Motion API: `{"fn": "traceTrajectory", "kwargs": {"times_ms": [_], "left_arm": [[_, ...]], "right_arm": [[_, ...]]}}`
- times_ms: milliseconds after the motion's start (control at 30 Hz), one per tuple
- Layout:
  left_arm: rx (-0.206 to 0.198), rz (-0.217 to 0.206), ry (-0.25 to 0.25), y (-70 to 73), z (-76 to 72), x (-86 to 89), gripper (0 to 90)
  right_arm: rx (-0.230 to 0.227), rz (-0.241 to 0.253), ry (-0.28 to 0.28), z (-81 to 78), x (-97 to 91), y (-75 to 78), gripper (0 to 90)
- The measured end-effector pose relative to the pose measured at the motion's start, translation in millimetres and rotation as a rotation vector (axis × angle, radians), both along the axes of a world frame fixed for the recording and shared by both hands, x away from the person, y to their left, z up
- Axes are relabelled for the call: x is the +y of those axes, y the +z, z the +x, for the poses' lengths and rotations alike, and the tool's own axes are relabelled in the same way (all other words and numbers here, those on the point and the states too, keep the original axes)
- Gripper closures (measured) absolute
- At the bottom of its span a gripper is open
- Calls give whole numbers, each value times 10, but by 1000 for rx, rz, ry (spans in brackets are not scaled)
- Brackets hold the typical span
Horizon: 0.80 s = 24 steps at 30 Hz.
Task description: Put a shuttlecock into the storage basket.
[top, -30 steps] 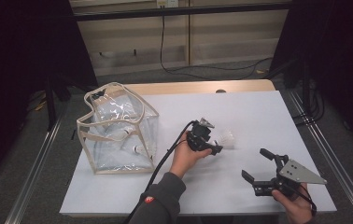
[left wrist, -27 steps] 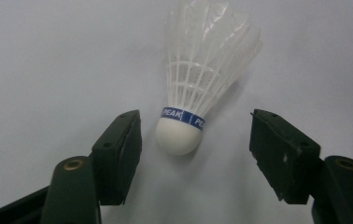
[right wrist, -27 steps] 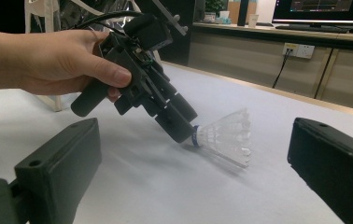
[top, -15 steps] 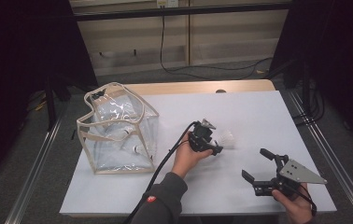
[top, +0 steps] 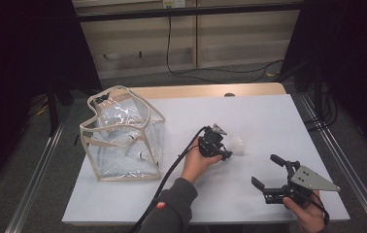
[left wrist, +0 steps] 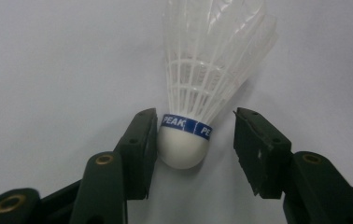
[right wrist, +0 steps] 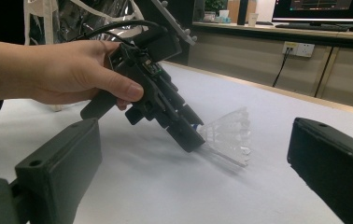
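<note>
The left gripper (left wrist: 191,154) had its jaws about half open and had just been closing, with the white cork head of a shuttlecock (left wrist: 202,84) between them. In the left gripper view one pad touched the cork on its side, while the other pad stood a little apart from it, so the grip was not yet made. The shuttlecock lay on its side on the white table (top: 269,116), its feather skirt pointing away from the gripper and a blue band printed PEAK around the base of the skirt. In the high view the left gripper (top: 220,149) sat near the middle of the table, tilted down toward the shuttlecock (top: 236,144), with its black cable trailing back along the sleeve.

The right gripper (top: 269,175) hovered near the table's front right corner, jaws spread wide and nothing between them, well apart from the shuttlecock. Its own view looked across the table at the left hand (right wrist: 67,70) and the shuttlecock (right wrist: 228,133) beyond.

Farther off, toward the left side, a clear plastic bag (top: 121,133) with cream trim stood on the table, with at least one shuttlecock visible inside.
</note>
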<state>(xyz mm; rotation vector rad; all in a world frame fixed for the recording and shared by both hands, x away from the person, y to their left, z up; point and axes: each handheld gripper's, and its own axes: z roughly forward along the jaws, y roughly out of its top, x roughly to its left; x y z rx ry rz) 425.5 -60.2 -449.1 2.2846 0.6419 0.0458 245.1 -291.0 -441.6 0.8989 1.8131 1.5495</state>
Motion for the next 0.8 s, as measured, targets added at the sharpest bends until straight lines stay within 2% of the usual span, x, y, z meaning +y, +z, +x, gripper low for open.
{"fn": "traceTrajectory", "kwargs": {"times_ms": [333, 467, 633, 800], "left_arm": [[-1, -9, 1, -22, -16, -62, 599], [-15, 6, 1, -18, -30, -92, 642], [4, 6, 7, -8, -46, -103, 652], [46, 4, 27, 12, -56, -102, 654]], "right_arm": [[4, -2, -3, 0, -2, -3, 29], [5, -2, -3, -1, 0, -3, 29], [3, -1, -4, 0, 0, -3, 29], [3, -1, -2, 2, -1, -4, 29]]}}
